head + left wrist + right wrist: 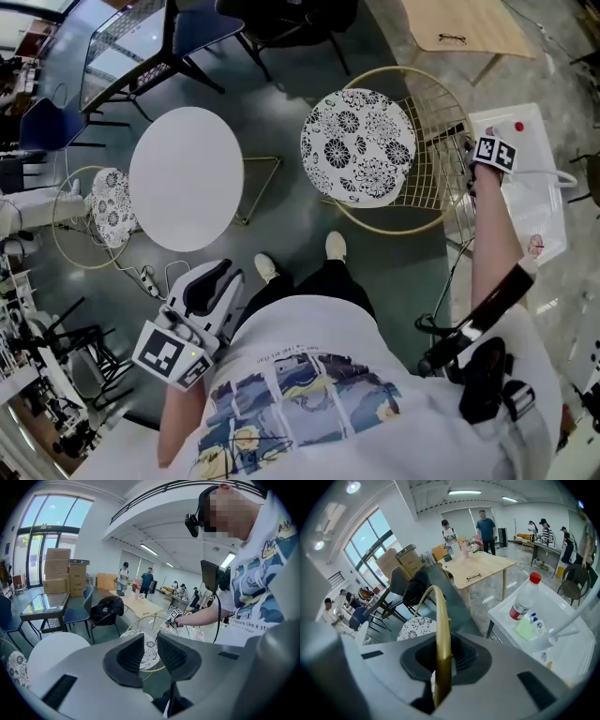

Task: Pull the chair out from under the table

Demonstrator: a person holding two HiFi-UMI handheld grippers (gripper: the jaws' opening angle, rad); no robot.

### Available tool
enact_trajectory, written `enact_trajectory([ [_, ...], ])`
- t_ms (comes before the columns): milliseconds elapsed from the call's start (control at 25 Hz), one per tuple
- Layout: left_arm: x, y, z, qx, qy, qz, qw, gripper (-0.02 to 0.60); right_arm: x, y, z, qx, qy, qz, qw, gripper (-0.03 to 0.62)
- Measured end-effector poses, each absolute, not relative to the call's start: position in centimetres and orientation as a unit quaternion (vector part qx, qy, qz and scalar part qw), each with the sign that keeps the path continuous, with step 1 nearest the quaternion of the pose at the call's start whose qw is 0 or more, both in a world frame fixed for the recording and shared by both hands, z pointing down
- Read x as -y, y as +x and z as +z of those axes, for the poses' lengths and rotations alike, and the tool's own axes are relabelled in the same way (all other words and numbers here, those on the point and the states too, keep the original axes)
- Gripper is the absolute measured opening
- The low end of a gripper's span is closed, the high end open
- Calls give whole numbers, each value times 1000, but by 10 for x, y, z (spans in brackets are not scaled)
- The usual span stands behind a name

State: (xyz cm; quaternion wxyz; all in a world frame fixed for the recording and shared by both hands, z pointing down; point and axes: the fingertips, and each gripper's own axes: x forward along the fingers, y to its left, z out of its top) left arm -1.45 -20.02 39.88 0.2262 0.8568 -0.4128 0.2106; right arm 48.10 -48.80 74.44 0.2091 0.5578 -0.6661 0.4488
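Note:
A gold wire chair (427,155) with a black-and-white patterned cushion (358,145) stands to the right of the round white table (186,178), apart from it. My right gripper (469,150) is at the chair's back, on its right side. In the right gripper view the gold rim (441,620) runs up between the pads of the right gripper (440,656), which are shut on it. My left gripper (220,277) hangs low beside the person's body, away from the chair. In its own view the left gripper (150,656) shows a narrow gap between the pads and holds nothing.
A second patterned chair (111,208) sits at the table's left edge. A white side table (534,202) with a bottle (524,599) stands right of the chair. A wooden table (464,23) is behind it, with dark chairs (211,28) further back. A power strip (147,278) lies on the floor.

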Motion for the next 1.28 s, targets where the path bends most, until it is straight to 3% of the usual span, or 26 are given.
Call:
enact_trajectory([
  [360,209,-7,396,400,868,200,214,72,487,504,725,657,594,396,242,60],
  [760,170,-87,390,358,901,153,194,72,413,431,642,665,616,327,267,67],
  [960,150,-120,397,341,912,138,181,71,362,343,615,711,583,295,261,66],
  [1280,85,-196,397,314,924,127,180,40,237,152,569,779,513,310,183,37],
])
